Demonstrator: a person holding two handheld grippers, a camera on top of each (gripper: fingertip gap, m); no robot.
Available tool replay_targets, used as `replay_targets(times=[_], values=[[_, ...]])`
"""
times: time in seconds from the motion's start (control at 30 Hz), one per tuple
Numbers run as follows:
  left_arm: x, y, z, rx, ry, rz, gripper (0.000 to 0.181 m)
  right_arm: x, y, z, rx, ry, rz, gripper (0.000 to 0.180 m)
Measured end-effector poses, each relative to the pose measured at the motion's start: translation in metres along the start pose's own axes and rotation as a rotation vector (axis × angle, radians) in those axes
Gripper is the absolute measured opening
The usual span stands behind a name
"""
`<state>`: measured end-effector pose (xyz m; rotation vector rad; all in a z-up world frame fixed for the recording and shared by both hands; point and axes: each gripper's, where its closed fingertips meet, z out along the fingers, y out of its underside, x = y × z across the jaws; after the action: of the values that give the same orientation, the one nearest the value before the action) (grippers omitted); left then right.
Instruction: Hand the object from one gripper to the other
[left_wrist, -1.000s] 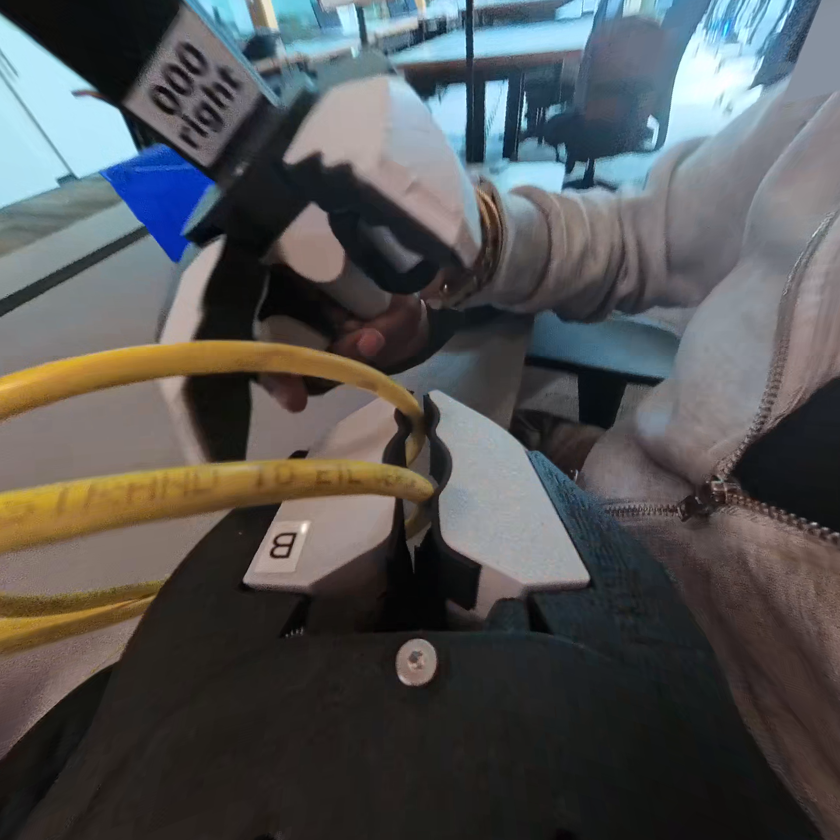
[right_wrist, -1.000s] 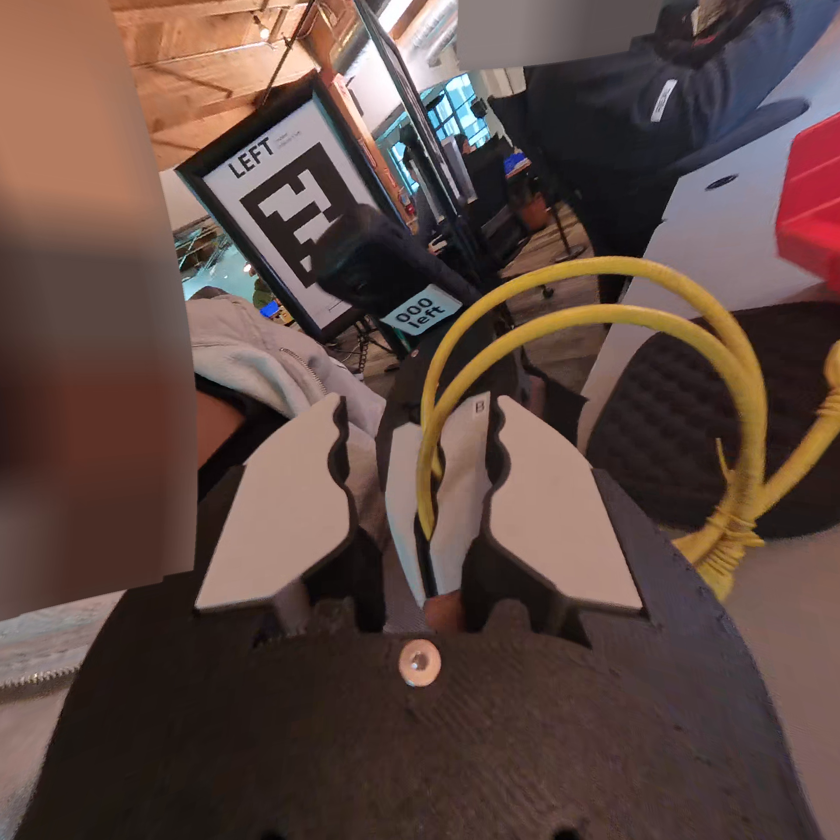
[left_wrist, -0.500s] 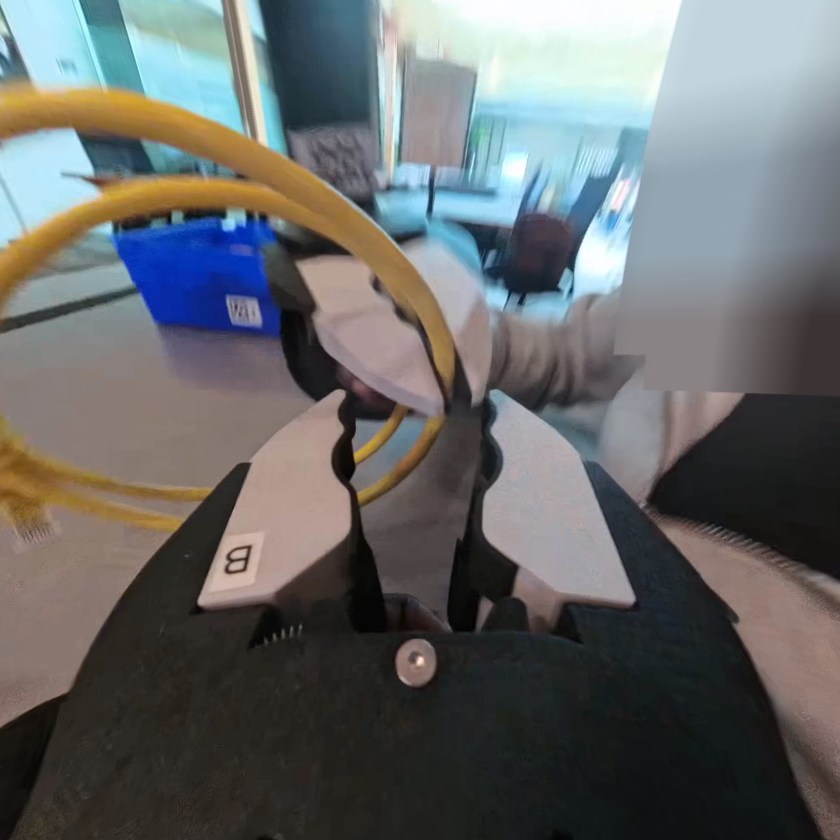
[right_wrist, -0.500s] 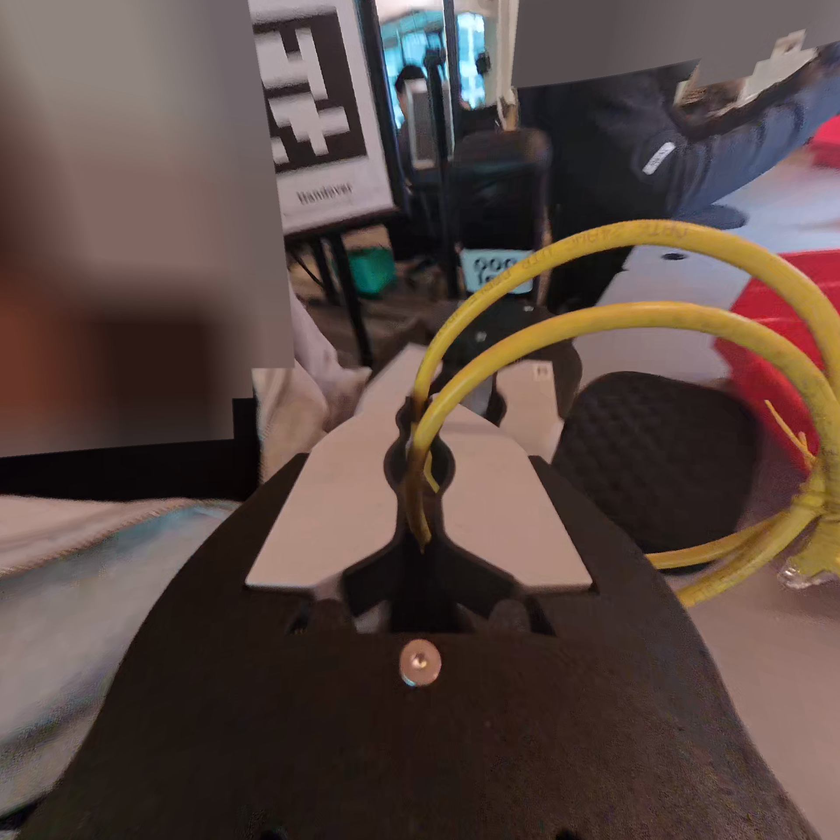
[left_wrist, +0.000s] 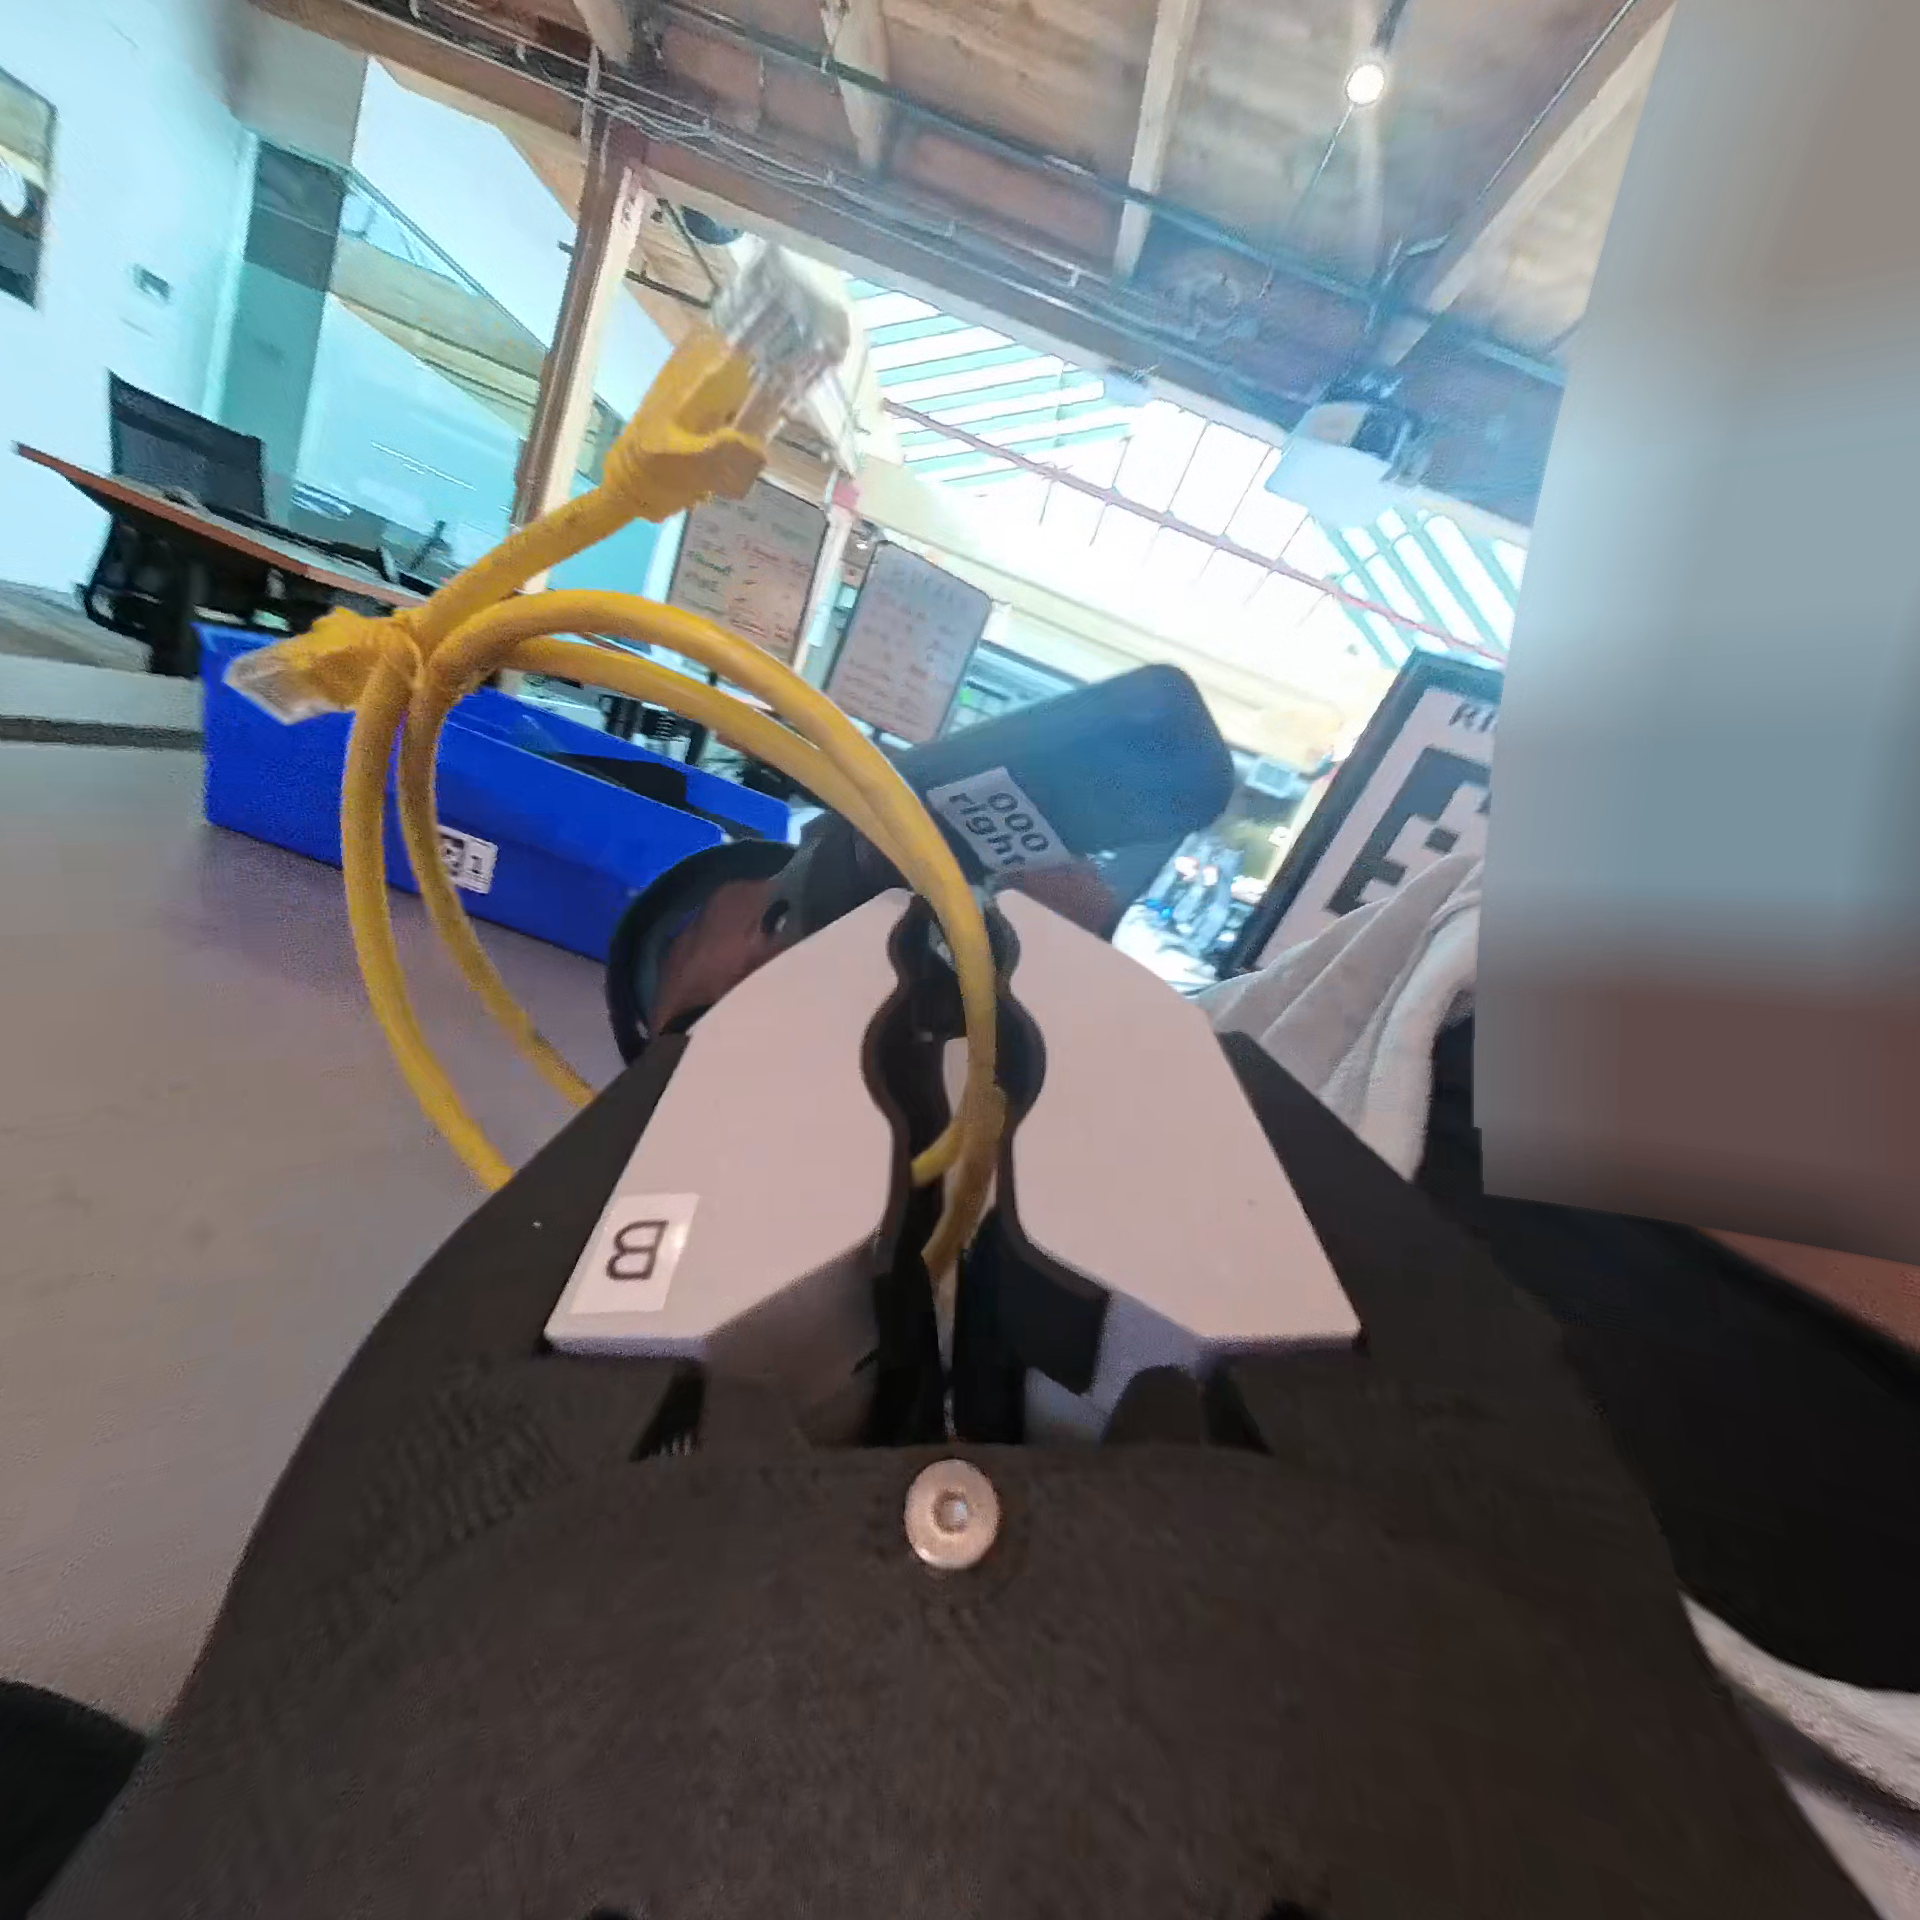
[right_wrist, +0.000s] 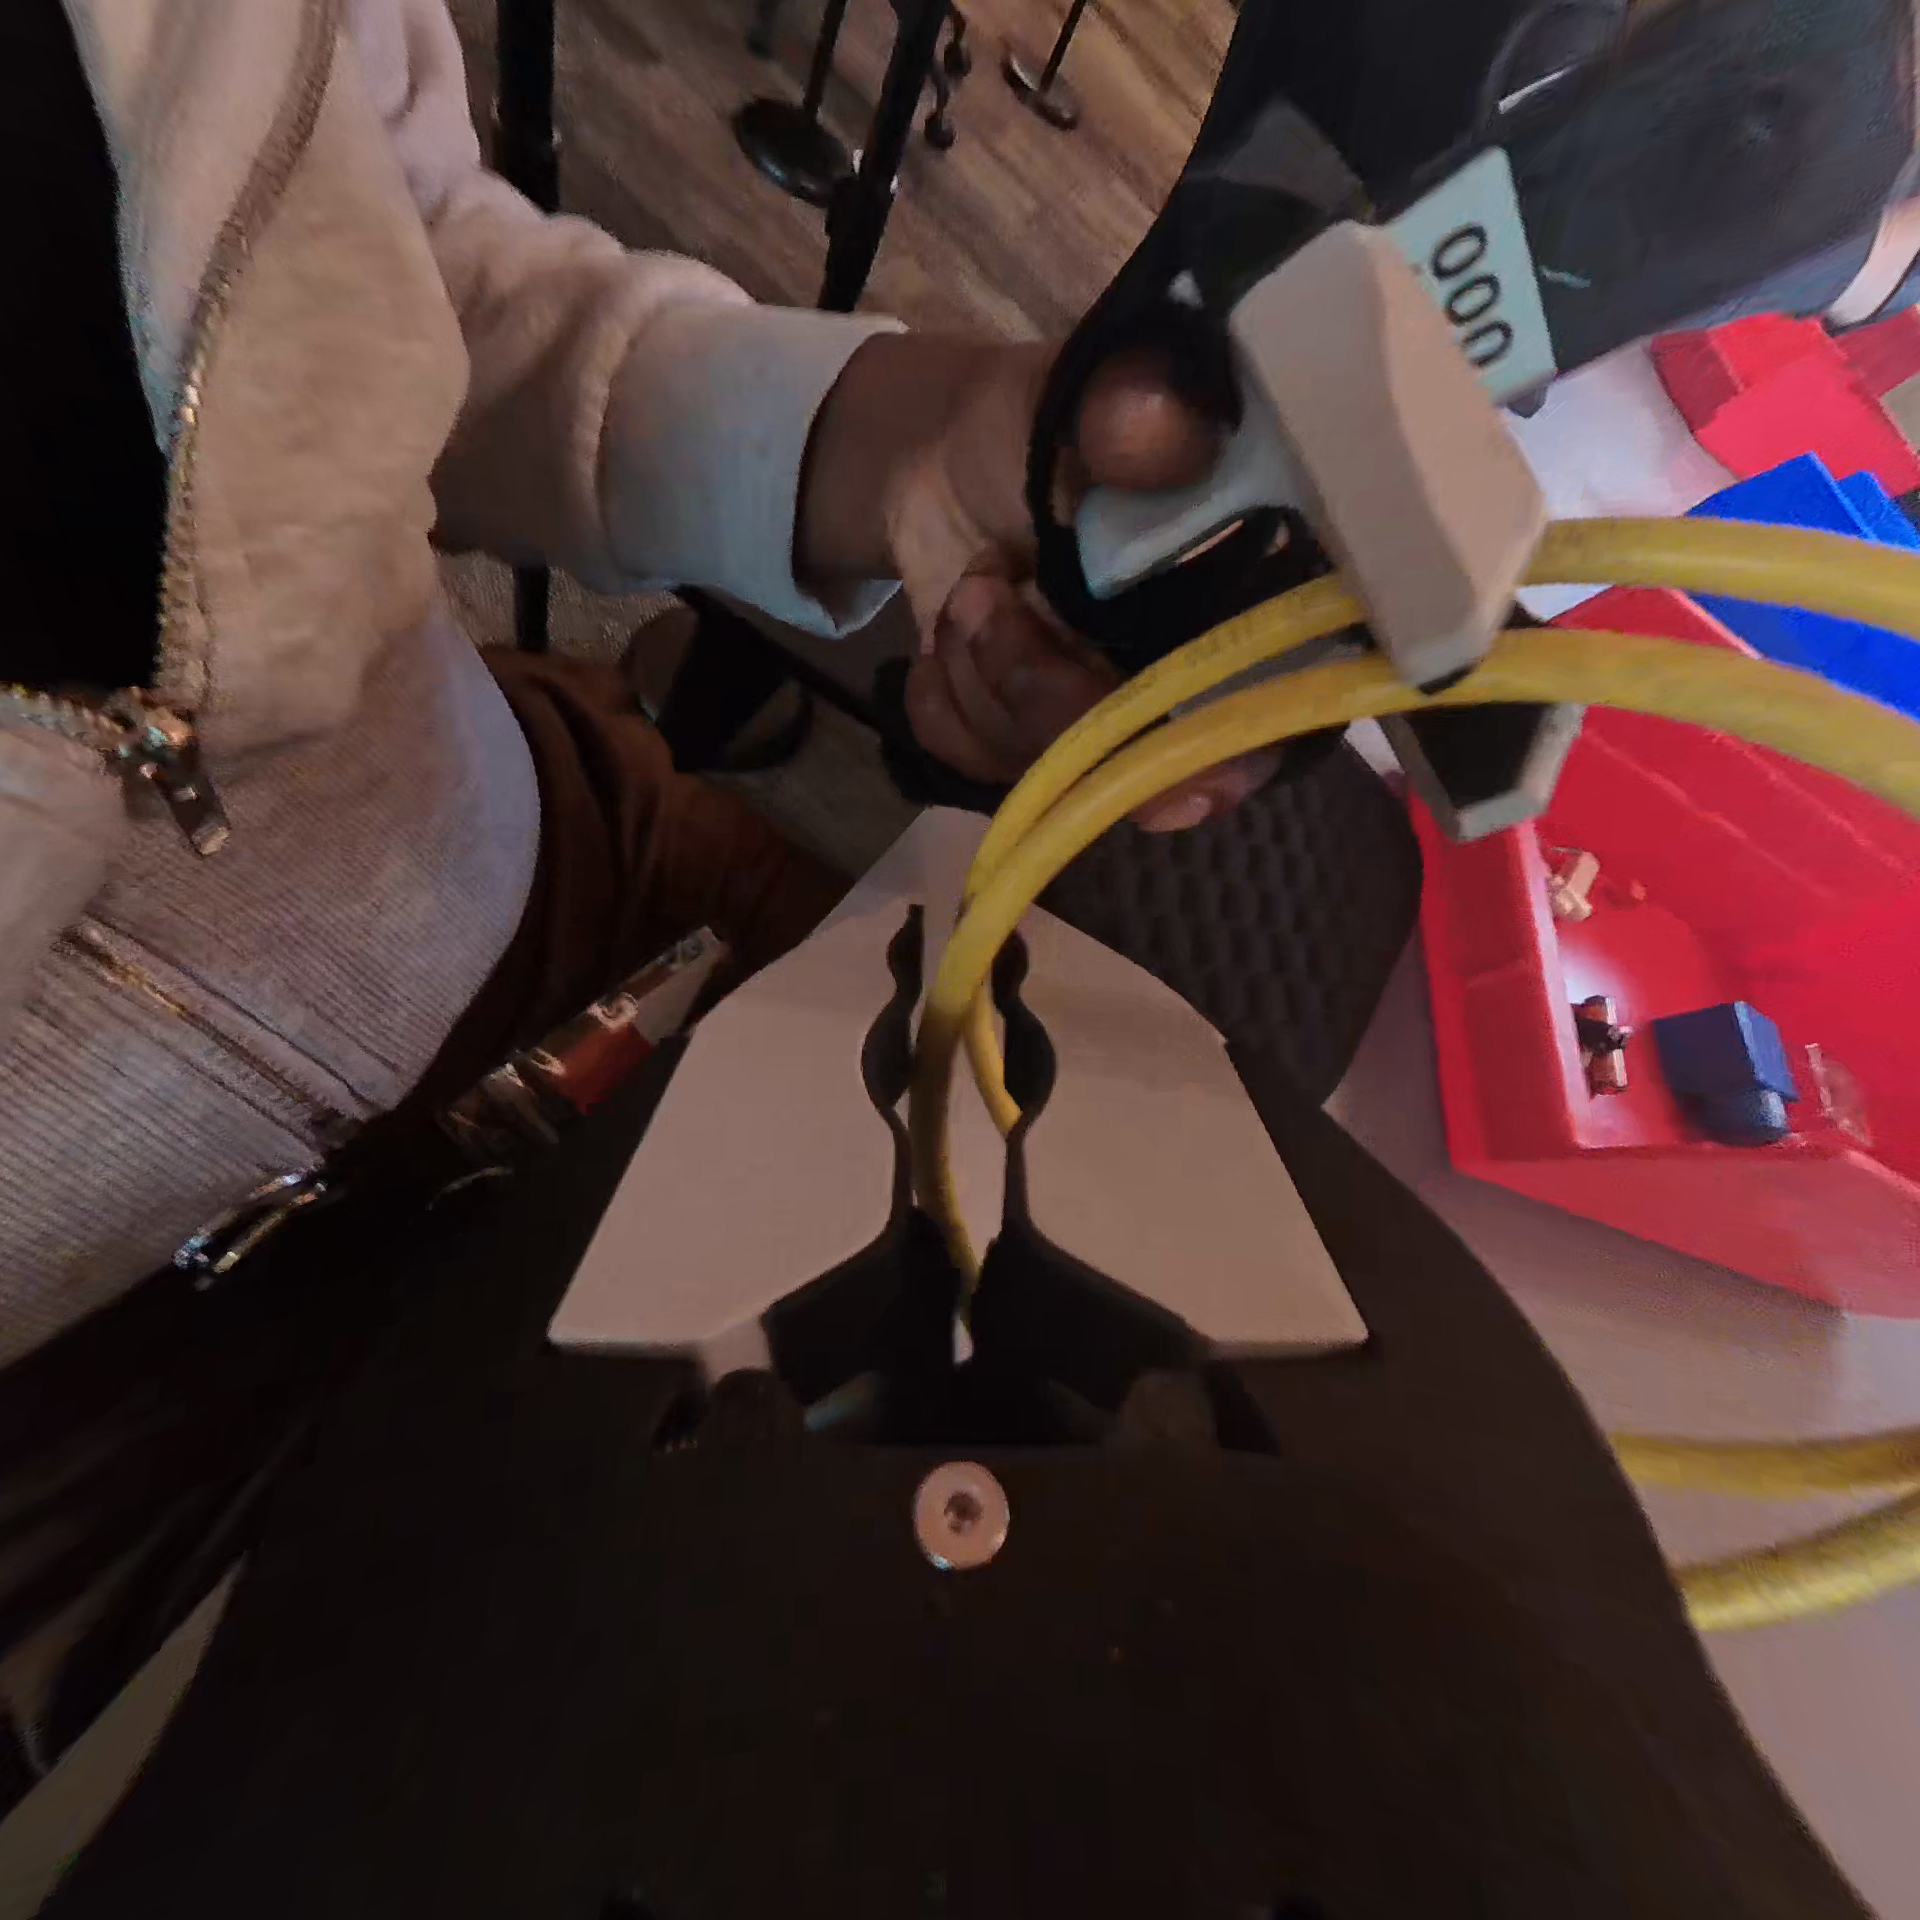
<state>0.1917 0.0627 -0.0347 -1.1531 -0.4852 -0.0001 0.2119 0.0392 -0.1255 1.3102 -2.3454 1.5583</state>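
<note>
A yellow network cable (left_wrist: 400, 649), coiled and tied into a loop with clear plugs at its ends, hangs between both grippers. My left gripper (left_wrist: 951, 914) is shut on two strands of the loop, which rises up and to the left. The right gripper's black body (left_wrist: 1091, 748) sits just behind my left fingertips. In the right wrist view my right gripper (right_wrist: 961, 914) is shut on the same cable (right_wrist: 1714, 556). The left gripper (right_wrist: 1455, 707) shows at the upper right, clamped across both strands a short way along the loop.
A blue bin (left_wrist: 540, 831) stands on the grey table (left_wrist: 156, 1039) to the left. A red bin (right_wrist: 1662, 935) with small parts lies to the right, next to a black padded mat (right_wrist: 1226, 914). A person's pale sleeve (right_wrist: 675, 468) is close behind the grippers. The gap from one gripper's tips to the other's is roughly 9 cm.
Half a second ago my left gripper was open around the right gripper's tips. Now it has shut on the cable while the right stays shut. Both views have swung.
</note>
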Motion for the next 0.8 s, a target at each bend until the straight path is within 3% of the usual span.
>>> replay_targets(times=[0.03, 0.13, 0.2, 0.33, 0.4, 0.47, 0.53, 0.6, 0.8], values=[[0.0, 0.0, 0.001, -0.006, -0.013, 0.035, 0.009, 0.001, -0.002, -0.001, 0.025, -0.009, 0.043, 0.018], [-0.009, 0.004, 0.0, -0.041, -0.113, 0.193, 0.005, 0.01, -0.024, -0.016, 0.214, -0.067, 0.271, 0.051], [-0.016, 0.006, -0.001, -0.078, -0.189, 0.33, 0.006, 0.025, -0.038, -0.033, 0.375, -0.1, 0.481, 0.062], [-0.035, 0.022, 0.004, -0.222, -0.356, 0.61, 0.006, 0.06, -0.042, -0.057, 0.643, -0.153, 0.886, 0.062], [-0.045, 0.032, 0.008, -0.283, -0.422, 0.713, 0.006, 0.068, -0.042, -0.064, 0.745, -0.18, 0.98, 0.048], [-0.054, 0.037, 0.011, -0.305, -0.48, 0.766, 0.006, 0.072, -0.041, -0.071, 0.801, -0.178, 0.999, 0.013], [-0.057, 0.042, 0.012, -0.318, -0.485, 0.773, 0.007, 0.069, -0.036, -0.07, 0.747, -0.133, 0.924, 0.01], [-0.053, 0.044, 0.011, -0.302, -0.426, 0.723, 0.021, 0.064, -0.035, -0.066, 0.67, -0.108, 0.831, 0.007], [-0.02, -0.001, -0.011, 0.024, -0.145, 0.26, 0.041, 0.041, -0.031, -0.048, 0.433, -0.071, 0.555, 0.006]])
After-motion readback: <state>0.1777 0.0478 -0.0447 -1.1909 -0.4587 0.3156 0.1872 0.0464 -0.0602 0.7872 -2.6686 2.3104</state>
